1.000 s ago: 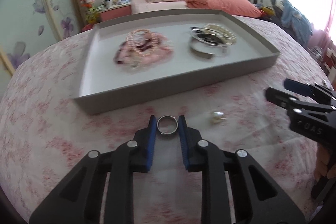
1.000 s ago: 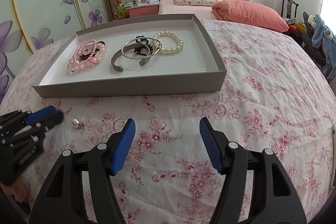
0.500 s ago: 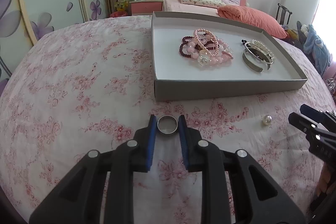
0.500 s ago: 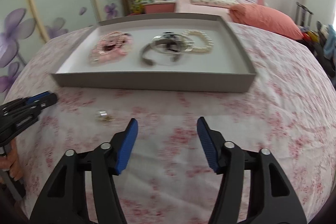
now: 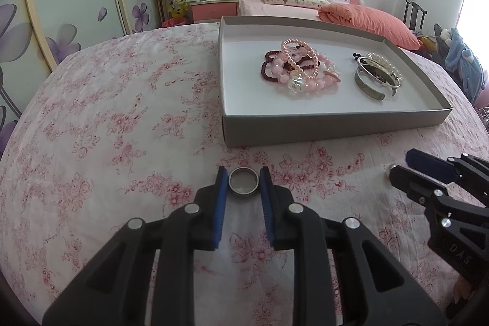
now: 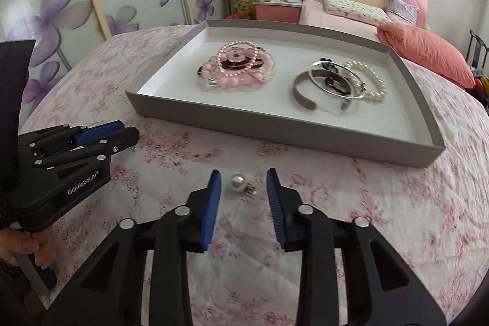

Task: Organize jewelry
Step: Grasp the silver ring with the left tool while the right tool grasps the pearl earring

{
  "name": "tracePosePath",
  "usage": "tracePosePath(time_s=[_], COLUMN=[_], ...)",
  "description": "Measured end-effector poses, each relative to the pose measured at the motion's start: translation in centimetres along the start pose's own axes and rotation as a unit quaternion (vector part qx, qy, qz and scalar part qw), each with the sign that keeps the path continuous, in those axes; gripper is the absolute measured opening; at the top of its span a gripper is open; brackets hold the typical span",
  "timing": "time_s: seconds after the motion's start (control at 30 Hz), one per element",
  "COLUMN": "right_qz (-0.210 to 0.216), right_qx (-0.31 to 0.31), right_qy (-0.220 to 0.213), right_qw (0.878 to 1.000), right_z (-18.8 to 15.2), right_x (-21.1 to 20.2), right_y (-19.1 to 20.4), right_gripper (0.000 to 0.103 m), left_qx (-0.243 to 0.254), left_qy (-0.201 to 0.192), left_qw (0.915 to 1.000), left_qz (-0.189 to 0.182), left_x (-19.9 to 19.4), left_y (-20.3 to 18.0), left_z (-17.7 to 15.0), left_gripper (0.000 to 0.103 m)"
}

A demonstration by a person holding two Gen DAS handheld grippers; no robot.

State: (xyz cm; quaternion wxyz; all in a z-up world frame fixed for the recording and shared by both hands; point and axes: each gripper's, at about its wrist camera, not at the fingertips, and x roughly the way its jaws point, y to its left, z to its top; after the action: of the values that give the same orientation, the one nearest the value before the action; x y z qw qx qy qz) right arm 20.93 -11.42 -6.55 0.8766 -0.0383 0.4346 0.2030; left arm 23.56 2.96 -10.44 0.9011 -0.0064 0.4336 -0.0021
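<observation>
My left gripper (image 5: 243, 173) is shut on a silver ring (image 5: 243, 181), held just above the floral cloth in front of the grey tray (image 5: 333, 124). In the tray lie pink bead bracelets (image 5: 298, 67) and silver bangles with a pearl bracelet (image 5: 377, 75). My right gripper (image 6: 243, 176) is open, its blue pads on either side of a pearl earring (image 6: 239, 183) that lies on the cloth. The tray (image 6: 284, 133) and its bracelets (image 6: 240, 66) show beyond it. The left gripper (image 6: 119, 133) shows at the left of the right wrist view, and the right gripper (image 5: 406, 164) at the right of the left wrist view.
The floral cloth (image 5: 122, 118) covers a round table. Behind it stand a bed with an orange pillow (image 5: 366, 20), a pink nightstand (image 5: 214, 5) and flowered sliding doors (image 5: 76, 5). A chair (image 5: 414, 14) stands at the far right.
The right gripper has swung left and moved down over the pearl earring, narrowing its opening. The left gripper has turned left with the ring, so the tray now sits to its right.
</observation>
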Motion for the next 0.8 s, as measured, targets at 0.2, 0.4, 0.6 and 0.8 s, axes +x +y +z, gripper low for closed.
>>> tracePosePath(time_s=[0.2, 0.4, 0.6, 0.8], right_qz=[-0.011, -0.030, -0.083, -0.118], right_qx=[-0.019, -0.011, 0.043, 0.101], right_qy=[0.011, 0.008, 0.004, 0.001], right_qw=[1.000, 0.999, 0.996, 0.988], right_z=[-0.1, -0.4, -1.0, -2.0], right_x=[0.8, 0.5, -0.4, -1.5], right_y=[0.6, -0.4, -4.9, -9.1], right_gripper=[0.018, 0.016, 0.016, 0.016], left_qx=[0.001, 0.001, 0.001, 0.001], left_qy=[0.000, 0.000, 0.000, 0.000], left_qw=[1.0000, 1.0000, 1.0000, 1.0000], left_qz=[0.001, 0.001, 0.001, 0.001], left_x=[0.0, 0.0, 0.0, 0.0], left_y=[0.0, -0.1, -0.1, -0.1], left_z=[0.0, 0.0, 0.0, 0.0], left_gripper=[0.022, 0.022, 0.022, 0.022])
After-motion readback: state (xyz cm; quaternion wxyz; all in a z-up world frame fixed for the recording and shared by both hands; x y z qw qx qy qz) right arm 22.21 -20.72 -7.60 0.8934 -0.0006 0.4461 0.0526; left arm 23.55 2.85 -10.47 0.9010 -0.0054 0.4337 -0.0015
